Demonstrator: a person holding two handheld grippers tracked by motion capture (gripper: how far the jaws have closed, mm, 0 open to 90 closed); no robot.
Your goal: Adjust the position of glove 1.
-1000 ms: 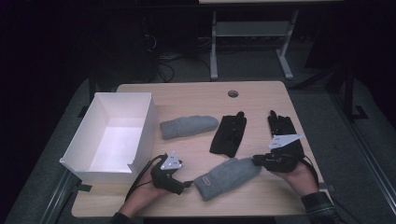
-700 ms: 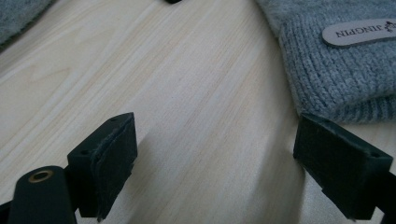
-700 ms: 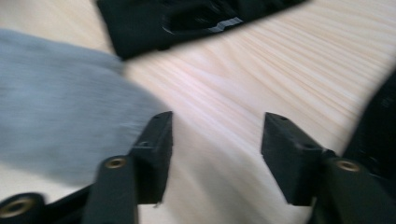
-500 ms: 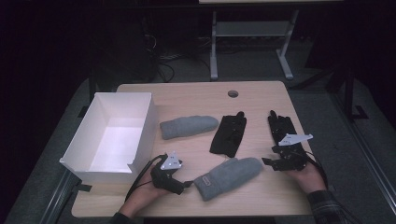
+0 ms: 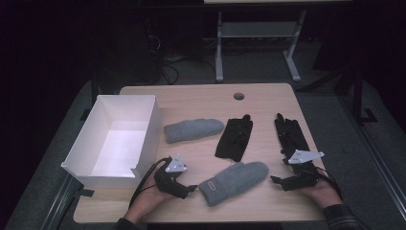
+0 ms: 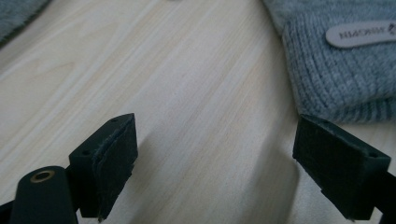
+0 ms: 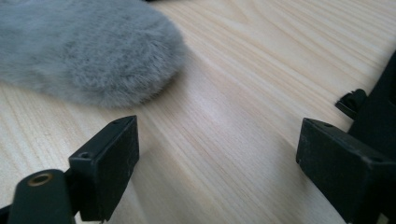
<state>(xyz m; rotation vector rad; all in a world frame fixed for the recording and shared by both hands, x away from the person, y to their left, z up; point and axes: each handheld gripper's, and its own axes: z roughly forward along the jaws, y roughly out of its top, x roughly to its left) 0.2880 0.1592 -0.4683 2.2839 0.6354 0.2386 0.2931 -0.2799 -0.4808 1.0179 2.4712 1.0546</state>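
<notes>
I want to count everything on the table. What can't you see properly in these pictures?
- White box, high view: its near wall hides part of the floor inside.
- Grey mitten, left gripper view: cut off by the top and right edges; the label's writing is blurred.
- Black glove, right gripper view: only a tip peeks out behind the tongs' right pad.
- Room beyond the table, high view: too dark.

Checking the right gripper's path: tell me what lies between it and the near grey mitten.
Only bare table: the high view shows a clear gap between the right gripper and the near grey mitten.
</notes>
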